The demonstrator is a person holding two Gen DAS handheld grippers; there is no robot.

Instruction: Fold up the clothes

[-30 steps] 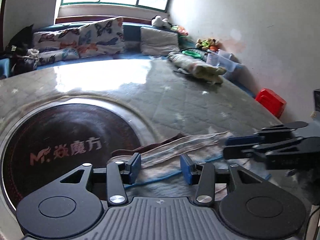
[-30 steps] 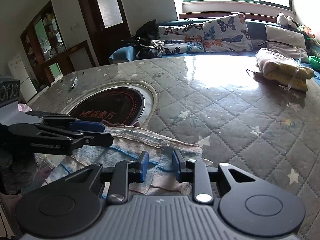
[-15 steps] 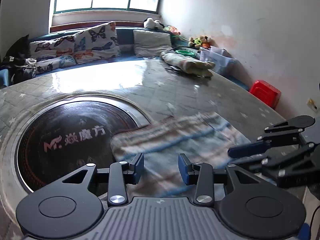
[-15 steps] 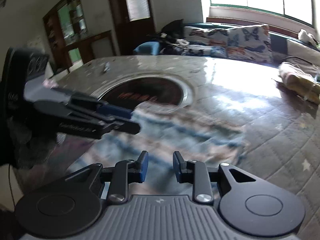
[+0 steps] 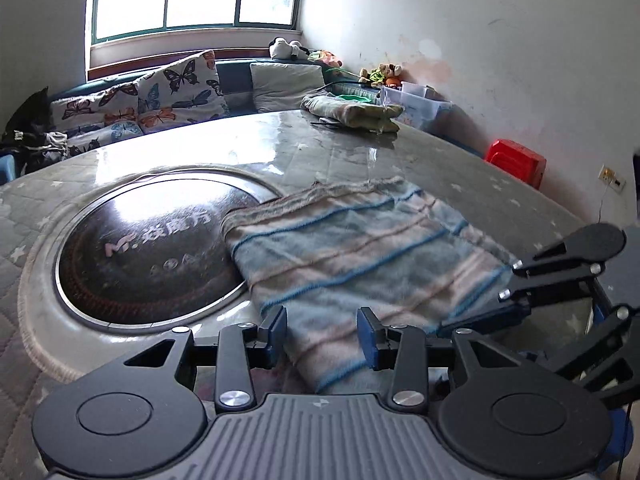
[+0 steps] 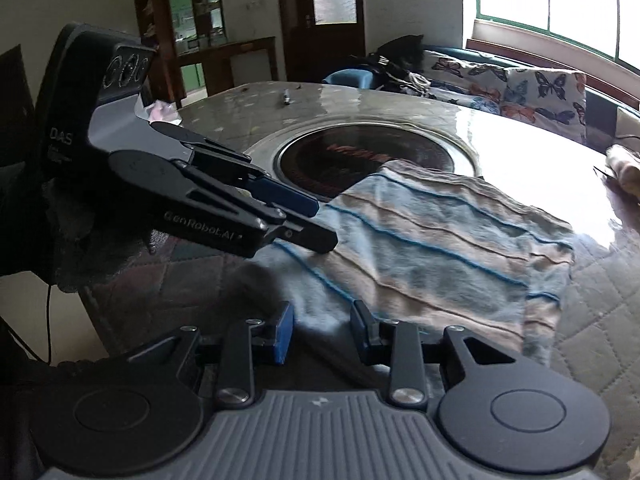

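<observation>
Where right wrist looks: perhaps a pen (image 6: 285,97).

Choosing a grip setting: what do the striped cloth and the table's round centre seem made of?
Striped cloth: soft fuzzy terry or knit, by its nap and limp wrinkles. Round centre: glossy dark glass or polished stone, hard to tell which; it mirrors the window light.

The left claw (image 6: 316,224) reads "GenRobot.AI" (its housing "DAS"); the dark round panel (image 5: 152,248) shows "Mr." with Chinese characters.

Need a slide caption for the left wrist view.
Open left gripper over a striped cloth spread on the quilted table.
</observation>
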